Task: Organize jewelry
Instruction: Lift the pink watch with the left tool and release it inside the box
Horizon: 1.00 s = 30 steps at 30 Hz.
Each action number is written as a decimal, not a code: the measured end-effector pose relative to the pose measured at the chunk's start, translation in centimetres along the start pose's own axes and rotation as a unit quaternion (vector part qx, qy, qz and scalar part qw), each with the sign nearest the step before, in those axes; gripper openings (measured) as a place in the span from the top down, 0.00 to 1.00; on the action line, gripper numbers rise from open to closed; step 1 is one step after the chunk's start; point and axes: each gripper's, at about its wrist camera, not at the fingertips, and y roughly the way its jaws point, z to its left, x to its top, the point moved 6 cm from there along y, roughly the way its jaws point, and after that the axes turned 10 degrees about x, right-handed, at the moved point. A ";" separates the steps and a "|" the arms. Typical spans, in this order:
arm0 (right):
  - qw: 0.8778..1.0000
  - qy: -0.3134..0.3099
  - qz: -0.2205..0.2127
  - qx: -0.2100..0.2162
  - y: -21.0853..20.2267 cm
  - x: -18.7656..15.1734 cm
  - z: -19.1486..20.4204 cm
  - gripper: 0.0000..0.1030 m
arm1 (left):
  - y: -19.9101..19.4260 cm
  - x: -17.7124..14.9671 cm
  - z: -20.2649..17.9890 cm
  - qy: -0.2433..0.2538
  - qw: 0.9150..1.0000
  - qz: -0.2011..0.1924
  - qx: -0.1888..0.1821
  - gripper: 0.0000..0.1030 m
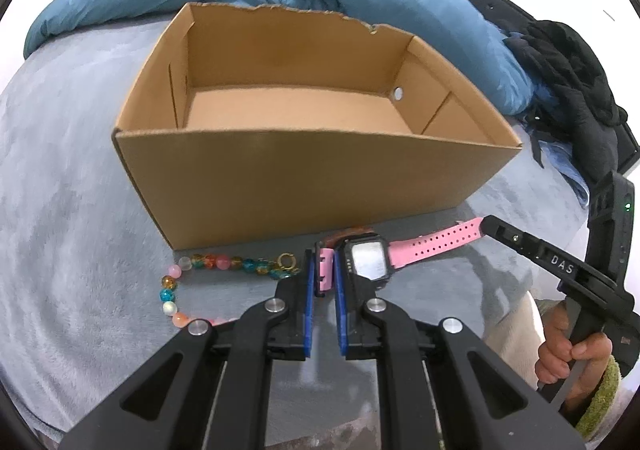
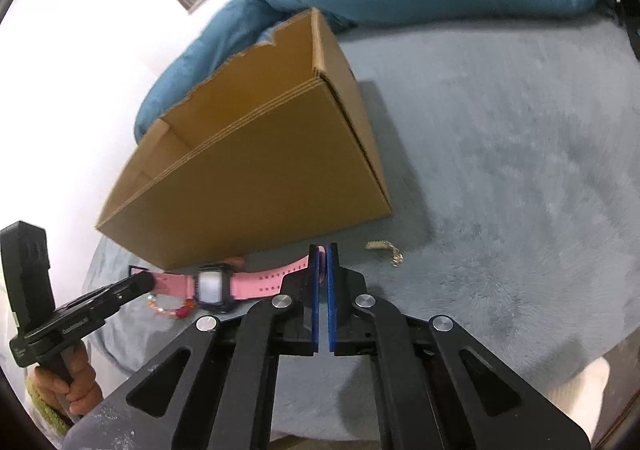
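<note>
While both hand-held grippers pinch the pink watch (image 1: 366, 260), left (image 1: 324, 274) on buckle strap, right (image 2: 321, 264) on holed strap

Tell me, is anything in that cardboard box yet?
Empty, as far as shown: the cardboard box has a bare floor, though its near wall hides a strip. The pink watch lies outside it.

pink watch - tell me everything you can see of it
The pink watch has a rectangular black case with a pale, glossy screen and a perforated pink strap that looks rubbery. It lies stretched out face up on the grey fleecy cover, just in front of the cardboard box. The left hand-held gripper is shut on its buckle end; the right hand-held gripper pinches the holed strap end. A bead bracelet lies beside it.
</note>
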 end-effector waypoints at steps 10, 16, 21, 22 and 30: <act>0.998 -0.038 -0.039 0.011 -3.9 1.0 2.8 0.99 | -5.0 0.7 -1.8 0.014 0.999 -0.046 -0.016 0.92; 0.996 -0.052 -0.068 0.033 -6.6 3.4 5.1 0.99 | -9.7 2.6 -3.1 0.022 0.995 -0.083 -0.044 0.92; 0.991 -0.075 -0.084 0.066 -8.1 7.4 7.2 0.99 | -13.3 6.3 -3.1 0.019 0.991 -0.116 -0.068 0.92; 0.991 -0.080 -0.084 0.073 -8.0 8.3 7.6 0.99 | -13.6 7.3 -3.0 0.019 0.990 -0.119 -0.068 0.92; 0.994 -0.081 -0.021 0.071 0.4 16.9 7.4 0.99 | -7.5 16.4 -1.4 0.018 0.997 -0.068 -0.022 0.92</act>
